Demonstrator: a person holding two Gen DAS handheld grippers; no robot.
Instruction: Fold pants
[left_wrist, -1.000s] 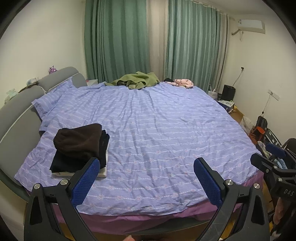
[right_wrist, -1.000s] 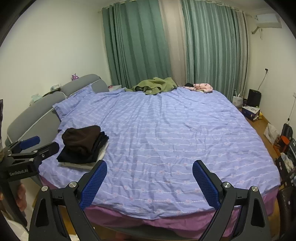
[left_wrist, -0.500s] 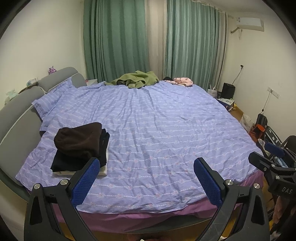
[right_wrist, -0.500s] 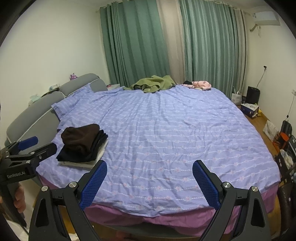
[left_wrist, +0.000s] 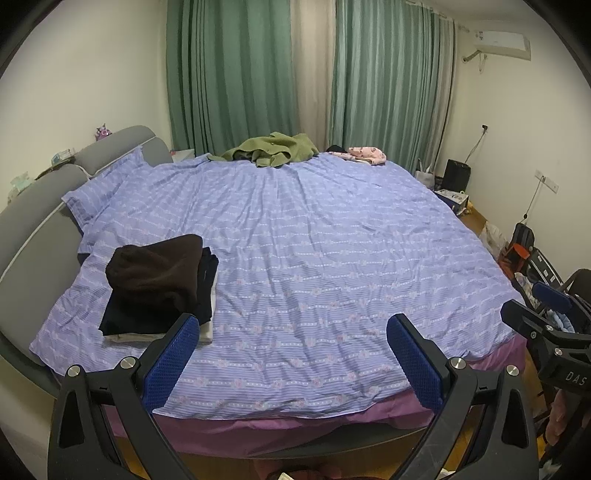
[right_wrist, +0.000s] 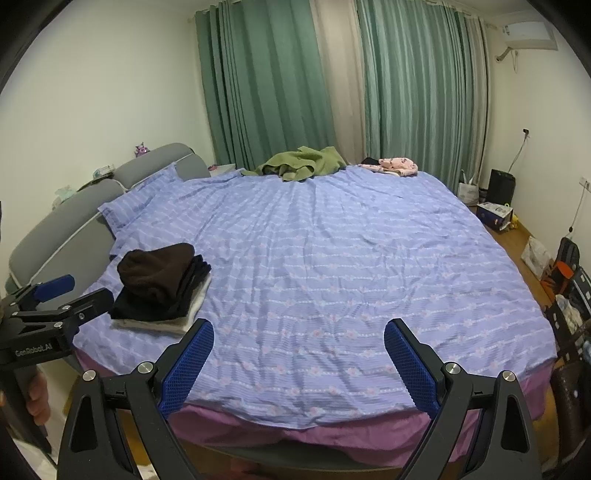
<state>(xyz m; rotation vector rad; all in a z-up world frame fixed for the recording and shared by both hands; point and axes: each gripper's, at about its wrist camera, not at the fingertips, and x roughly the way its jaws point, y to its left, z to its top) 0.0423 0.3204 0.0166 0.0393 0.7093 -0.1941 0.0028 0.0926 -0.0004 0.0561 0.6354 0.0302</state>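
Folded pants stack (left_wrist: 159, 284) flat, long axis toward headboard (left_wrist: 33, 221).

Wrinkled cotton bedspread (left_wrist: 314, 258), fuzzy brown pants (left_wrist: 155, 269).

Bed (left_wrist: 332, 258) with lilac striped cover, purple sheet edge below. Grey padded headboard (left_wrist: 33, 221) at left. Green curtains (right_wrist: 258, 81) behind. Crumpled green garment (left_wrist: 275, 151) and pink spotted cloth (left_wrist: 365, 154) at far edge of bed. Air conditioner (left_wrist: 504, 44) high on right wall. Black box (right_wrist: 501, 186) on floor by wall.
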